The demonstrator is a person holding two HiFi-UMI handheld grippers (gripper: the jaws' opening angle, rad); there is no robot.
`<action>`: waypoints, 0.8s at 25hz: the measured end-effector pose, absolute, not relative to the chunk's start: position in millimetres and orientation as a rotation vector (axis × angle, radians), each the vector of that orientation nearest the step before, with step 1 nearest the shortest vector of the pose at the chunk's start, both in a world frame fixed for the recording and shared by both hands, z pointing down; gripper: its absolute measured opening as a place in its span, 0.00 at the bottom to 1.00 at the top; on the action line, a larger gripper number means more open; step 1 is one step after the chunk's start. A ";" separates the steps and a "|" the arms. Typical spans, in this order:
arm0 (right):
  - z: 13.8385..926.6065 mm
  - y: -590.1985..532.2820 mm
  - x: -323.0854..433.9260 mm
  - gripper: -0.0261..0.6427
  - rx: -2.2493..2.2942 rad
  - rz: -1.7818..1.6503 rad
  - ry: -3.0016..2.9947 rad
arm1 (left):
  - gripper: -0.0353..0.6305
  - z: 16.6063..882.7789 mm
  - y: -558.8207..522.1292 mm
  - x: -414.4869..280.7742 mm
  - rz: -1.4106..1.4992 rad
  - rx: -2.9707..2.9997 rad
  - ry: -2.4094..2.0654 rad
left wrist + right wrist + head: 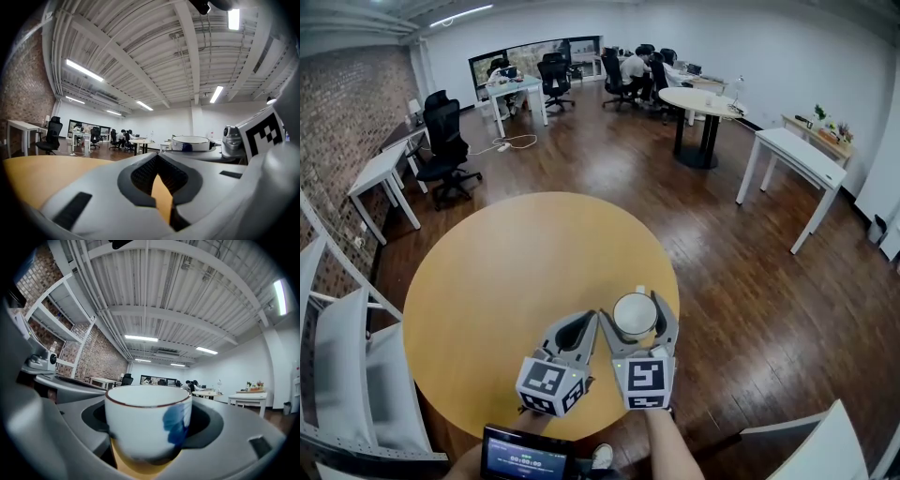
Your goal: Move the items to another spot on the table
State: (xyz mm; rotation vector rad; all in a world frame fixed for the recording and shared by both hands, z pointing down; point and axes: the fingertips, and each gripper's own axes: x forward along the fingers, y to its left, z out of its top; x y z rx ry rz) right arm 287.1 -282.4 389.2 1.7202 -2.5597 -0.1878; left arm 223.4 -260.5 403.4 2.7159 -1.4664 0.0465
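Note:
A white cup (635, 317) with a brown rim and a blue mark stands between the jaws of my right gripper (636, 306), near the front right edge of the round yellow table (506, 272). In the right gripper view the cup (145, 427) fills the gap and both jaws of the gripper (149, 397) press on its sides. Whether it rests on the tabletop or hangs just above it, I cannot tell. My left gripper (584, 326) is beside it on the left, shut on nothing. In the left gripper view that gripper (157, 158) has its jaws closed, with the cup (191, 143) off to the right.
A white shelf frame (337, 366) stands close on the left of the table. A small screen (528, 457) shows at the bottom edge. White desks (797, 159), a round table (703, 101) and black chairs (445, 141) stand farther off on the wood floor.

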 end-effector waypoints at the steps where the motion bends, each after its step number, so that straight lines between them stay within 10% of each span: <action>1: 395.5 -286.2 290.4 0.65 1.728 -0.184 -2.556 | 0.06 409.4 -264.6 226.3 0.056 2.711 -1.474; 20: 545.3 -319.0 340.6 0.65 1.738 0.109 -2.467 | 0.06 524.9 -283.4 262.2 0.236 2.594 -1.396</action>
